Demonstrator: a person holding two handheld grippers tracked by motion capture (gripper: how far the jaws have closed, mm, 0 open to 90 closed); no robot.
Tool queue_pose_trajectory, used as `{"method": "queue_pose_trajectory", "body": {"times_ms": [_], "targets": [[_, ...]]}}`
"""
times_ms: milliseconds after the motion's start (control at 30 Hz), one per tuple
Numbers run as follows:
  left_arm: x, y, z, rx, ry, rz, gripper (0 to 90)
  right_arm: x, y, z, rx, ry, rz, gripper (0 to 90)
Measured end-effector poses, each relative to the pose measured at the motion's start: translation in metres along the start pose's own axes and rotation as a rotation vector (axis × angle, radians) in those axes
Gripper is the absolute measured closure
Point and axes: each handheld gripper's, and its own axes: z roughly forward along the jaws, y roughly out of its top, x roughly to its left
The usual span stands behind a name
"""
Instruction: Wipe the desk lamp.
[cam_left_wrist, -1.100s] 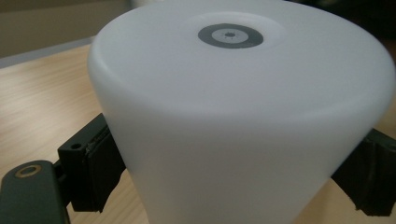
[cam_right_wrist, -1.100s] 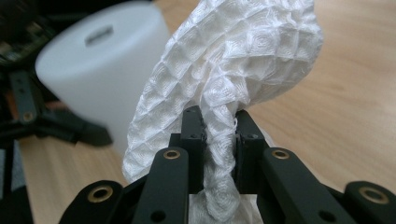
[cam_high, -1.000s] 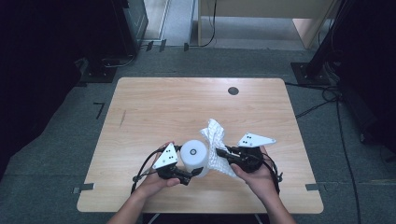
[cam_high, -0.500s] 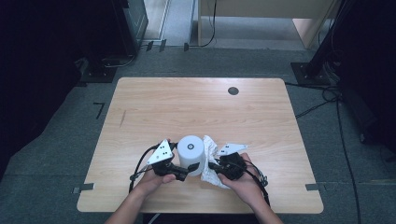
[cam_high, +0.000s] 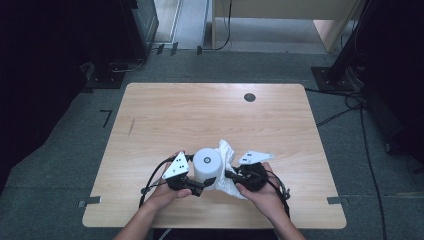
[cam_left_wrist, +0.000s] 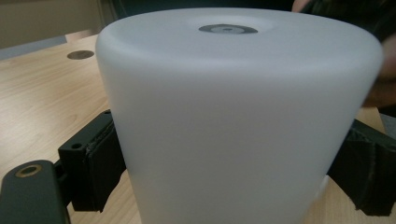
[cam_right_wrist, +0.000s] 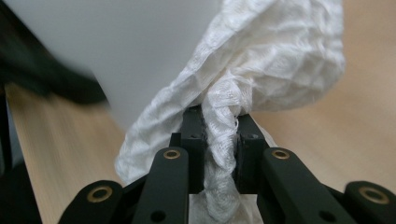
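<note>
White cup (cam_high: 208, 165), upside down, stands near the front edge of the wooden surface (cam_high: 165, 120), squeezed on both sides by the left gripper (cam_high: 200, 185). The right gripper (cam_high: 229, 174) pinches a crumpled white cloth (cam_high: 227, 156) that presses against the cup's side.

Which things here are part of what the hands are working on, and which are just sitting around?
In use:
- white cup, upside down, clamped by the left hand-held gripper
- white cloth, pinched in the right hand-held gripper and pressed against the cup's side

Just around:
- wooden table with its dark round hole
- cables on the floor
</note>
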Motion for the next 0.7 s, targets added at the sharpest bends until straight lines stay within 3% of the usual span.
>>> {"method": "queue_pose_trajectory", "body": {"times_ms": [67, 133, 233, 333, 533, 700], "targets": [[0.002, 0.000, -0.001, 0.001, 0.010, -0.003, 8.5, -0.002, -0.006, 0.011, 0.053, 0.014, -0.008, 77.3], [0.004, -0.001, -0.002, 0.002, 0.014, -0.004, 8.5, -0.005, -0.004, 0.009, 0.034, 0.015, 0.019, 77.4], [0.005, -0.002, -0.002, 0.011, 0.014, -0.004, 8.5, -0.009, 0.000, -0.005, -0.061, -0.013, 0.024, 77.8], [0.003, -0.002, -0.001, 0.013, -0.002, 0.002, 8.5, -0.009, 0.001, -0.014, -0.133, 0.003, 0.036, 77.8], [0.001, -0.005, 0.002, 0.034, 0.001, 0.024, 8.5, -0.002, -0.007, 0.008, -0.057, 0.008, 0.012, 78.1], [0.000, -0.012, 0.009, 0.060, 0.026, 0.075, 8.4, -0.005, -0.007, 0.008, -0.046, -0.015, -0.002, 78.0]]}}
